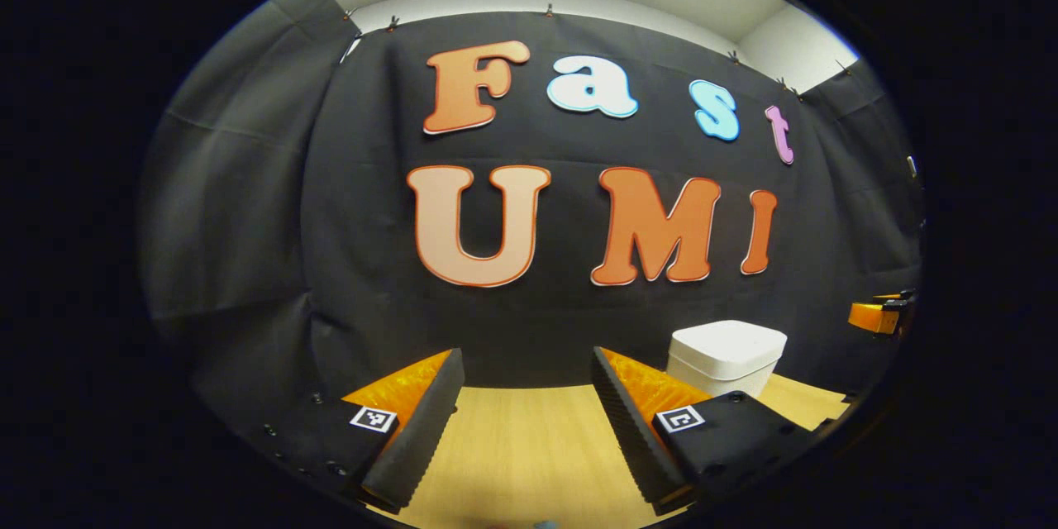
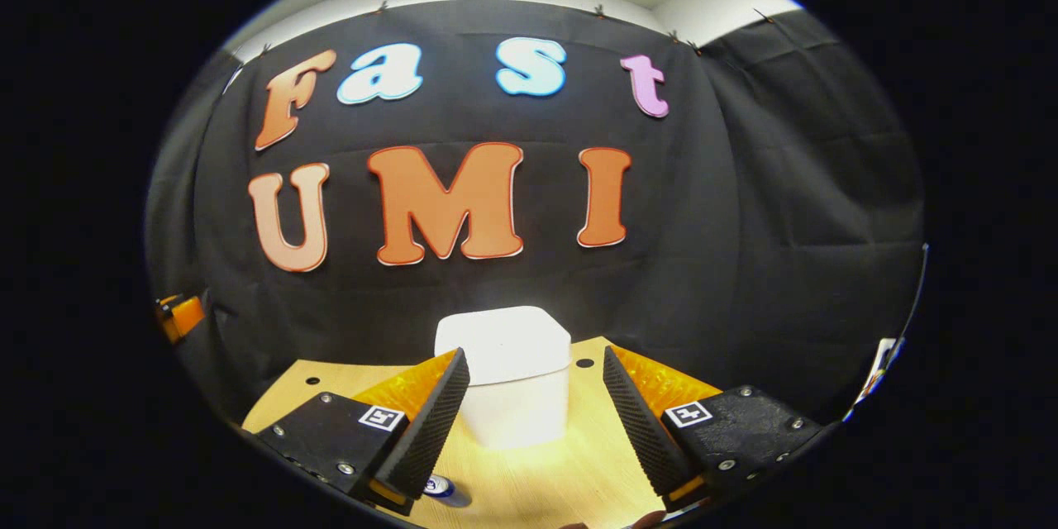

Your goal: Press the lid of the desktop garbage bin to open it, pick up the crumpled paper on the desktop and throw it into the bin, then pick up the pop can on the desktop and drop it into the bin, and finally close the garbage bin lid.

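- In my left gripper view, my left gripper [image 1: 526,380] sits at 6 o'clock with its two fingers spread wide apart and nothing between them; bare light wooden desktop [image 1: 529,446] shows through the gap.
- From there the white square plastic garbage bin with rounded corners [image 1: 726,357] stands at about 4 o'clock, beyond the tip of the finger [image 1: 632,421] on that side, at the far edge of the desktop against the black cloth wall [image 1: 248,223].
- Its flat white lid [image 1: 729,340] lies down on the body, closed.
- At 3 o'clock in the same view I catch a small piece of the other gripper [image 1: 880,316], well apart from the bin; I cannot tell its jaws from this angle.
- In my right gripper view, my right gripper [image 2: 536,384] is also at 6 o'clock, fingers held well apart and gripping nothing.
- The same bin [image 2: 512,393] stands dead ahead, between the two fingertips and a little beyond them, not touched by either.
- The lid [image 2: 502,340] is closed here too.
- At 7 o'clock, just beside the lower end of the near finger [image 2: 426,430], I see the round top of a pop can [image 2: 440,486] on the wooden desktop [image 2: 570,471], mostly cut off by the view's edge.
- At 9 o'clock a bit of the left gripper [image 2: 182,316] shows near the wall.
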Motion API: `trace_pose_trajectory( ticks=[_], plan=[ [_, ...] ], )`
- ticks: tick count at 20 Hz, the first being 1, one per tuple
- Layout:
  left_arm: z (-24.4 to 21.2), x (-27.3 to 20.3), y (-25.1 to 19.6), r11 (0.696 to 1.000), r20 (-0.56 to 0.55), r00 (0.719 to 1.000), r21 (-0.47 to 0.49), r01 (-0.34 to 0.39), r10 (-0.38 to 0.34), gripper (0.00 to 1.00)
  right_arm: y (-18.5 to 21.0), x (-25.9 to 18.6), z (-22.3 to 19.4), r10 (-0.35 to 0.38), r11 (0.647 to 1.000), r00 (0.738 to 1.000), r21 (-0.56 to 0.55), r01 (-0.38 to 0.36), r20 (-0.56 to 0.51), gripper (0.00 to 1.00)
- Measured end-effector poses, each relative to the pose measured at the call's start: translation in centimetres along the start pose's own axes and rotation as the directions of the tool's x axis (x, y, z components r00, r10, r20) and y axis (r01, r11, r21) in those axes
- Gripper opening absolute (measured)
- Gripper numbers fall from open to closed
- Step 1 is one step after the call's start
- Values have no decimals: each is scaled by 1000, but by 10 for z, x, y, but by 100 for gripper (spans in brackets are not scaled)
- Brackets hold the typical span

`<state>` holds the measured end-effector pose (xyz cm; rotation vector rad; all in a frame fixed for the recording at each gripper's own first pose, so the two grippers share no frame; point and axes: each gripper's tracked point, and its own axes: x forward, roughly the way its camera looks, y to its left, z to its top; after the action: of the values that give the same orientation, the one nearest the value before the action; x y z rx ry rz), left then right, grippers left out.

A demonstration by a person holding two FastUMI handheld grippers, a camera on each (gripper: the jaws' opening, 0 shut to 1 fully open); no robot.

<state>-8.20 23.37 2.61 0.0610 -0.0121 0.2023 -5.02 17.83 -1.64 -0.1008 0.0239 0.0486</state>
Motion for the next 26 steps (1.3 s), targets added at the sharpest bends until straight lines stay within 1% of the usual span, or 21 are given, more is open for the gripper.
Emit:
trace_pose_trajectory(
  ticks=[4, 5, 6, 9, 12, 14, 16, 17, 18, 19, 20, 22, 23, 24, 25, 26],
  plan=[
    [0, -1, 33, 999, -3, 999, 4, -34, 34, 98, 32, -7, 3, 46, 999, 999, -11, -46, -7, 98],
    [0, 0, 38, 999, -4, 999, 6, -43, 43, 98, 34, -5, 2, 53, 999, 998, -12, -53, -17, 100],
    [0, 3, 39, 999, -5, 999, 4, -47, 47, 98, 35, -3, 2, 56, 998, 998, -12, -57, -26, 98],
    [5, 6, 39, 999, -1, 999, 9, -46, 46, 98, 36, 2, 4, 68, 997, 997, -19, -69, -40, 99],
    [8, 11, 40, 998, -10, 998, 16, -61, 61, 98, 35, 11, 11, 76, 995, 995, -54, -79, -59, 99],
    [14, 11, 38, 998, 0, 998, 13, -63, 63, 99, 34, 14, 20, 89, 992, 995, -85, -92, -43, 99],
    [17, 14, 40, 997, 16, 997, 14, -81, 81, 98, 28, 17, 21, 83, 990, 996, -115, -87, -41, 98],
    [16, 16, 39, 997, 16, 997, 15, -81, 81, 98, 26, 19, 18, 87, 988, 995, -120, -93, -48, 99],
    [16, 17, 37, 997, 14, 997, 17, -82, 81, 96, 27, 19, 15, 99, 987, 994, -119, -105, -57, 98],
    [16, 17, 36, 996, 12, 997, 17, -83, 82, 96, 27, 20, 13, 103, 987, 992, -113, -111, -68, 98],
    [15, 18, 35, 996, 14, 997, 16, -82, 82, 98, 25, 19, 10, 104, 988, 991, -104, -112, -78, 98],
    [17, 18, 34, 996, 15, 997, 25, -82, 82, 98, 23, 21, 4, 104, 990, 990, -84, -112, -98, 98],
    [16, 18, 34, 996, 15, 996, 30, -83, 82, 98, 20, 21, 3, 98, 991, 990, -79, -107, -104, 96],
    [16, 19, 36, 996, 15, 996, 33, -84, 84, 98, 18, 21, 2, 94, 992, 989, -75, -103, -111, 89],
    [16, 19, 36, 996, 13, 996, 32, -86, 85, 98, 19, 23, -1, 94, 992, 988, -71, -103, -121, 85],
    [14, 20, 37, 996, 10, 996, 29, -86, 85, 96, 20, 24, -3, 97, 992, 987, -67, -107, -130, 77]
  ],
)
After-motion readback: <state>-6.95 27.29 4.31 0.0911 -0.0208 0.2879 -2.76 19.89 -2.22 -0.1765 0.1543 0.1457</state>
